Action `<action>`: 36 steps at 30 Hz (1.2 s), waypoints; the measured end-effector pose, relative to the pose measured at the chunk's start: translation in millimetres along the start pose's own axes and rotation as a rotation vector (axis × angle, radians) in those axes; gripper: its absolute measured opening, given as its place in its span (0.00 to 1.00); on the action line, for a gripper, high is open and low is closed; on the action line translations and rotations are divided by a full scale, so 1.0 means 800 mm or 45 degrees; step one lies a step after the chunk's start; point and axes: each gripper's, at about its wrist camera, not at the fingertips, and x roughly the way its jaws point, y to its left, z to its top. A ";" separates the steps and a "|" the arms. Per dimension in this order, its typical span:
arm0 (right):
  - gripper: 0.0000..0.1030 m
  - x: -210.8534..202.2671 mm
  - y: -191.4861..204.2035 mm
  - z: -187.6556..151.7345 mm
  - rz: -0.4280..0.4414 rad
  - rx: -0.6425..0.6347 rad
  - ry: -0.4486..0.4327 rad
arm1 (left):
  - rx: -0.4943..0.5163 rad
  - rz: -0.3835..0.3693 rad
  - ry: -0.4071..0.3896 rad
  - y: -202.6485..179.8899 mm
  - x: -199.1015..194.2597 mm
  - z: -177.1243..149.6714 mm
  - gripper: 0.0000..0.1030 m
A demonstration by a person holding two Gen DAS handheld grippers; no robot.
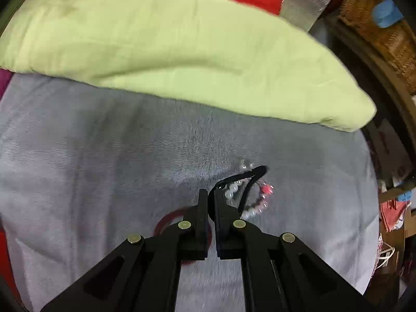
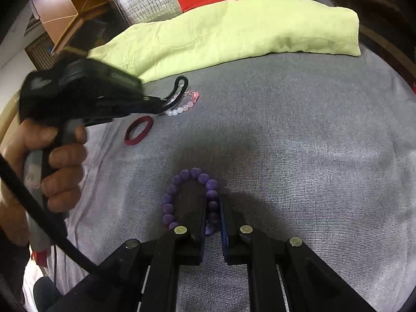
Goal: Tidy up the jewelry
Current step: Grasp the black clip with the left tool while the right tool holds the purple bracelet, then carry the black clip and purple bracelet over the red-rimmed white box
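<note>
In the left wrist view, the left gripper (image 1: 211, 193) is clenched on a black cord (image 1: 249, 175), above a pale bead bracelet (image 1: 249, 200) lying on the grey cloth (image 1: 104, 156); a dark red ring (image 1: 166, 221) lies near left. In the right wrist view, the right gripper (image 2: 213, 205) grasps the purple bead bracelet (image 2: 187, 179) near the centre; a green cloth (image 2: 234, 31) lies far.

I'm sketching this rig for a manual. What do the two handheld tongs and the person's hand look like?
Both tongs are matte black. The left tongs and right tongs each have two flat, straight fingers on angled linkage arms with round brass-coloured pivot pins. Seen from the right wrist camera, the left unit has a boxy black body, a grey pistol-style handle and a thick black cable. The hand gripping it is bare; no sleeve shows.
</note>
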 end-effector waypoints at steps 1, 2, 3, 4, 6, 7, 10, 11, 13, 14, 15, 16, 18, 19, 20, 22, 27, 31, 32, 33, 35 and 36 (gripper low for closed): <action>0.10 0.000 -0.001 0.000 0.003 0.005 -0.001 | -0.001 -0.014 -0.024 0.003 -0.015 -0.007 0.04; 0.10 0.000 -0.002 0.000 0.006 0.008 -0.003 | -0.007 -0.031 -0.039 0.006 -0.026 -0.012 0.04; 0.10 0.000 -0.002 0.000 0.008 0.013 -0.006 | -0.010 -0.054 -0.056 0.010 -0.040 -0.020 0.04; 0.10 -0.001 -0.003 -0.001 0.011 0.017 -0.010 | -0.005 -0.063 -0.074 0.012 -0.052 -0.028 0.04; 0.10 -0.002 -0.005 -0.002 0.028 0.036 -0.015 | 0.013 -0.076 -0.110 0.015 -0.080 -0.051 0.04; 0.10 -0.002 -0.010 -0.003 0.046 0.050 -0.015 | 0.024 -0.076 -0.116 0.017 -0.089 -0.061 0.04; 0.10 -0.008 -0.017 -0.008 0.134 0.118 0.002 | 0.072 -0.048 -0.164 0.020 -0.124 -0.104 0.04; 0.10 -0.010 -0.017 -0.010 0.166 0.140 0.012 | 0.077 -0.039 -0.174 0.026 -0.133 -0.115 0.04; 0.10 -0.019 -0.010 -0.018 0.183 0.140 0.015 | 0.103 -0.008 -0.190 0.027 -0.144 -0.141 0.04; 0.10 -0.025 -0.006 -0.024 0.192 0.134 0.018 | 0.113 0.007 -0.201 0.030 -0.152 -0.154 0.04; 0.10 -0.031 -0.002 -0.030 0.205 0.134 0.022 | 0.105 0.018 -0.210 0.034 -0.158 -0.168 0.04; 0.10 -0.037 0.001 -0.034 0.209 0.133 0.021 | 0.096 0.023 -0.208 0.036 -0.156 -0.175 0.04; 0.10 -0.056 0.006 -0.044 0.209 0.131 0.008 | 0.084 0.059 -0.220 0.044 -0.164 -0.198 0.04; 0.10 -0.064 0.008 -0.047 0.215 0.136 0.001 | 0.082 0.069 -0.218 0.047 -0.165 -0.206 0.04; 0.10 -0.072 0.008 -0.050 0.220 0.142 -0.008 | 0.088 0.081 -0.213 0.048 -0.167 -0.215 0.04; 0.10 -0.091 0.012 -0.059 0.224 0.146 -0.028 | 0.098 0.112 -0.219 0.048 -0.174 -0.230 0.04; 0.10 -0.125 0.026 -0.079 0.238 0.143 -0.058 | 0.103 0.146 -0.231 0.045 -0.192 -0.253 0.04; 0.10 -0.138 0.037 -0.087 0.251 0.148 -0.075 | 0.111 0.170 -0.244 0.042 -0.204 -0.263 0.04; 0.10 -0.140 0.040 -0.088 0.252 0.147 -0.077 | 0.105 0.168 -0.247 0.043 -0.208 -0.264 0.04; 0.10 -0.142 0.043 -0.089 0.253 0.144 -0.078 | 0.101 0.170 -0.251 0.043 -0.210 -0.264 0.04; 0.10 -0.147 0.049 -0.092 0.250 0.133 -0.079 | 0.094 0.169 -0.252 0.046 -0.215 -0.267 0.04; 0.10 -0.148 0.052 -0.092 0.250 0.129 -0.078 | 0.092 0.171 -0.254 0.047 -0.216 -0.267 0.04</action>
